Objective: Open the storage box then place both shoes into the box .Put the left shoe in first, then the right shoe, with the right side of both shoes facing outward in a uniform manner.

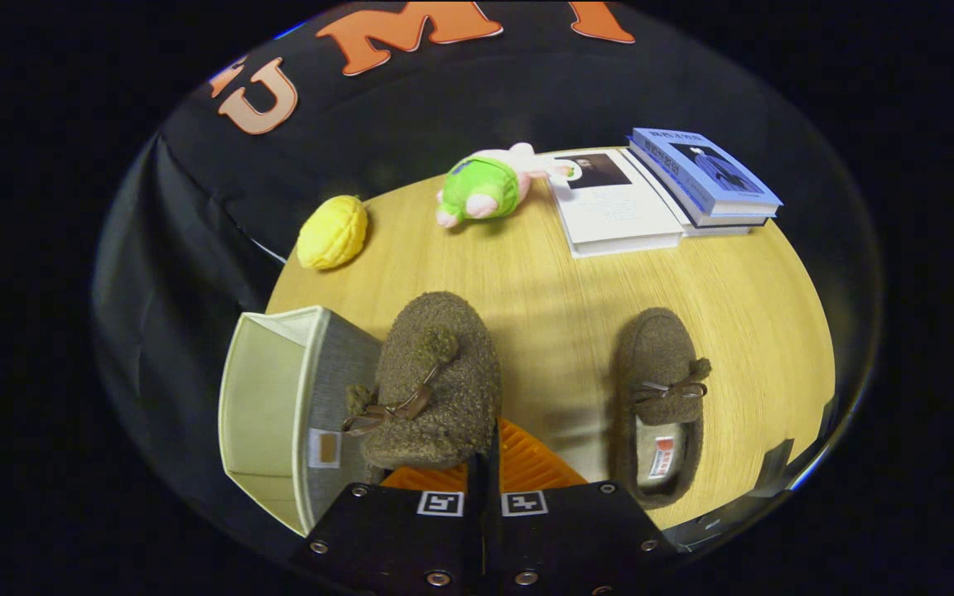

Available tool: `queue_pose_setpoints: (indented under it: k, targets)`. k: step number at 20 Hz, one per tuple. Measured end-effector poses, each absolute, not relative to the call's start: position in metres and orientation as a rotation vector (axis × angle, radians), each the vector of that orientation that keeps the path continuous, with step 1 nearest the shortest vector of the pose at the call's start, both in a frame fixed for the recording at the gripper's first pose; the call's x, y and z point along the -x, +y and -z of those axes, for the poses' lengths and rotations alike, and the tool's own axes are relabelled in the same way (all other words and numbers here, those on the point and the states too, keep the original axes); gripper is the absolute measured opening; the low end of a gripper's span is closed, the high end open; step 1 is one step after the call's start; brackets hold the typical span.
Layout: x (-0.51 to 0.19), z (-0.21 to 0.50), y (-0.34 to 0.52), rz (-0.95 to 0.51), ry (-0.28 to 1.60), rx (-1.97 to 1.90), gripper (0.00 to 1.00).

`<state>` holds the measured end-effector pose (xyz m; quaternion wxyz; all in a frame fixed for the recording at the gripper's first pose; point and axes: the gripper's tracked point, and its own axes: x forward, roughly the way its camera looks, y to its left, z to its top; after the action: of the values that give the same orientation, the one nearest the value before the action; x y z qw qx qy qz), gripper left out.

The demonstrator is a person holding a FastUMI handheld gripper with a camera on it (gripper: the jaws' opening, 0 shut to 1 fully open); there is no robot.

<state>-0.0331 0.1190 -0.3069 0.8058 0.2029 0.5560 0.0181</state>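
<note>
Gripper (481,468) clamped on one brown shoe (436,381), lifted beside the open storage box (278,414) at left. Second shoe (659,397) lies right on table (543,290). Far side: two plush toys, three books.

The heel end of the held shoe (436,381) is hidden behind the tool (484,463), so the contact of the fingers on it cannot be confirmed from this view. The tool's fingers are covered by its own body, and the gap between them is not readable. Left of the held shoe, the storage box (278,406) is cut off at its lower corner; its floor and far inner wall are not visible. Right of the held shoe, the insole label in the second shoe (659,397) is too small to read. Beyond the held shoe, the print on the books (659,194) is illegible.
</note>
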Motion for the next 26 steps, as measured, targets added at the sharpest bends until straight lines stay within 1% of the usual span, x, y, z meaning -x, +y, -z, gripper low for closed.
queue_pose_setpoints:
  k: [6, 10, 17, 22, 26]
  targets:
    - [0.011, 0.233, 0.177, -0.149, 1.136, -0.511, 0.02]
    - [-0.003, 0.209, 0.226, -0.220, 1.112, -0.519, 0.03]
    - [0.008, 0.250, 0.317, -0.271, 1.226, -0.448, 0.03]
    - [0.012, 0.295, 0.339, -0.201, 1.298, -0.427, 0.03]
    - [0.004, 0.314, 0.341, -0.151, 1.320, -0.407, 0.03]
